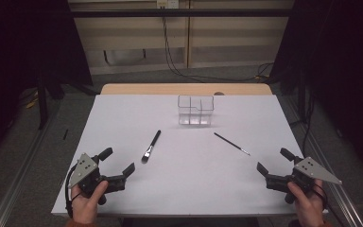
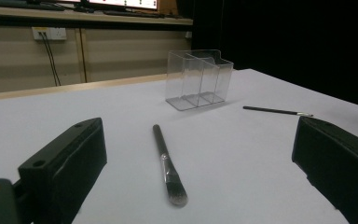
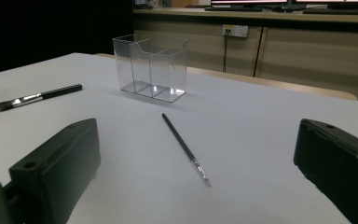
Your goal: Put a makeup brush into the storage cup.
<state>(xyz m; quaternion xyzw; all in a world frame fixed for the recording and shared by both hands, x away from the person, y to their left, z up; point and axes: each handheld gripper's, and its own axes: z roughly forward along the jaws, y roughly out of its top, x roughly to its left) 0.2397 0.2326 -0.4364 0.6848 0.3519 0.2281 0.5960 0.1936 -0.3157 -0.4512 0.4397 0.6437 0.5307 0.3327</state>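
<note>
A clear plastic organizer with several compartments stands upright and empty at the back middle of the white table. A thick black makeup brush lies left of centre, bristles toward me. A thin black brush lies right of centre. My left gripper rests open at the front left, short of the thick brush. My right gripper rests open at the front right, short of the thin brush. The organizer stands beyond both brushes.
The white sheet covers a wooden tabletop whose far edge shows behind the organizer. Cables hang down the back wall to the floor. Dark curtains flank both sides.
</note>
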